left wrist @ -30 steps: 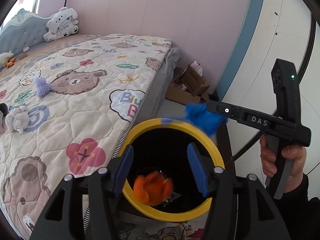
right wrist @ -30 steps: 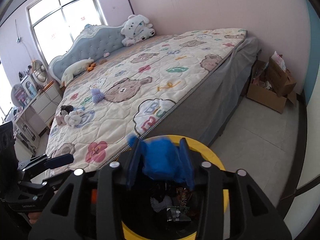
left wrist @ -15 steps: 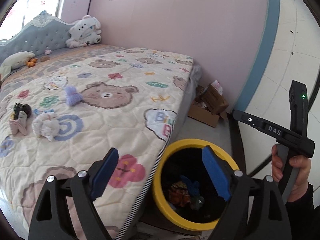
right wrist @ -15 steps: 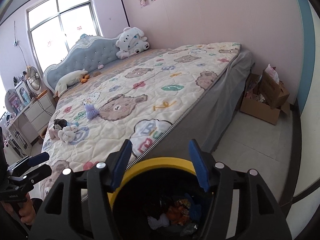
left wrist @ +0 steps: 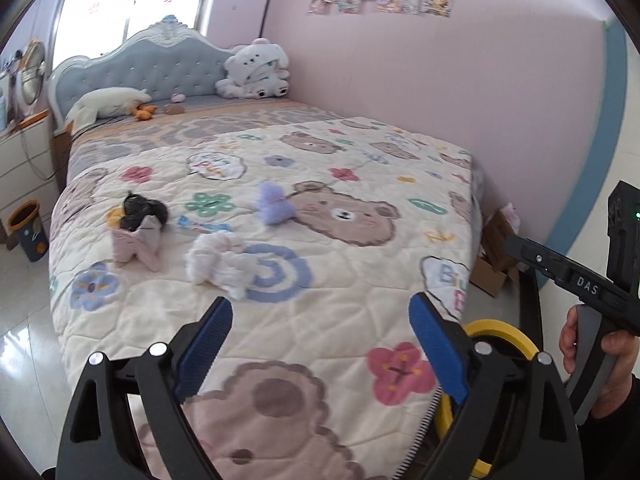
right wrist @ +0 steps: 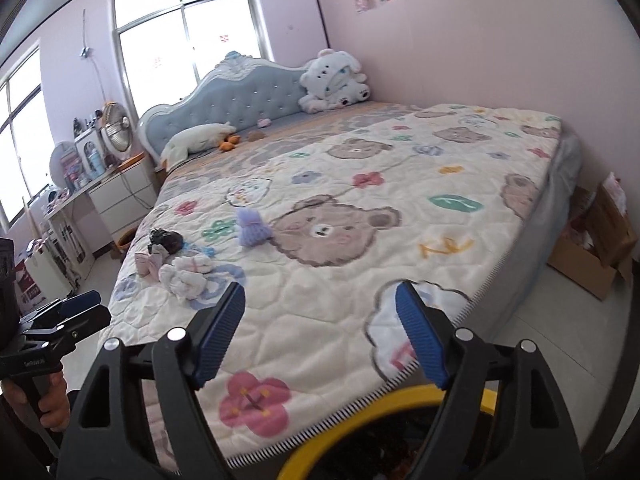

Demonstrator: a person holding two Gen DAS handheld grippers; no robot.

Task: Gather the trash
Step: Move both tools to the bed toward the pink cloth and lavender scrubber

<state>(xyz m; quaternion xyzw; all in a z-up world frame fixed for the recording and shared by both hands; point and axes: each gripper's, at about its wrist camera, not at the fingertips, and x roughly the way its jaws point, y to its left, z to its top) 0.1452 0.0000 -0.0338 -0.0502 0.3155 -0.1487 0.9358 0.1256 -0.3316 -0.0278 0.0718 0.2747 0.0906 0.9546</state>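
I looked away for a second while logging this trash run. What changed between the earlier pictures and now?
Both grippers let go: the orange and blue wads dropped into the yellow-rimmed bin. The left gripper and right gripper, jaws opening with nothing between them, swung up from the bin toward the bed. Unchanged: the lilac wad, white wad, pink piece and black wad lie on the quilt.

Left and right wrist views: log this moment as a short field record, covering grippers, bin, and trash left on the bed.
left gripper: jaws opening, nothing between them
right gripper: jaws opening, nothing between them
bin: yellow-rimmed, on the floor at the bed's near corner, below the right gripper
trash on bed: white wad, purple wad, black wad on a pink scrap
layout: white wad nearest the grippers, purple wad farther up the quilt
status: four pieces not yet collected
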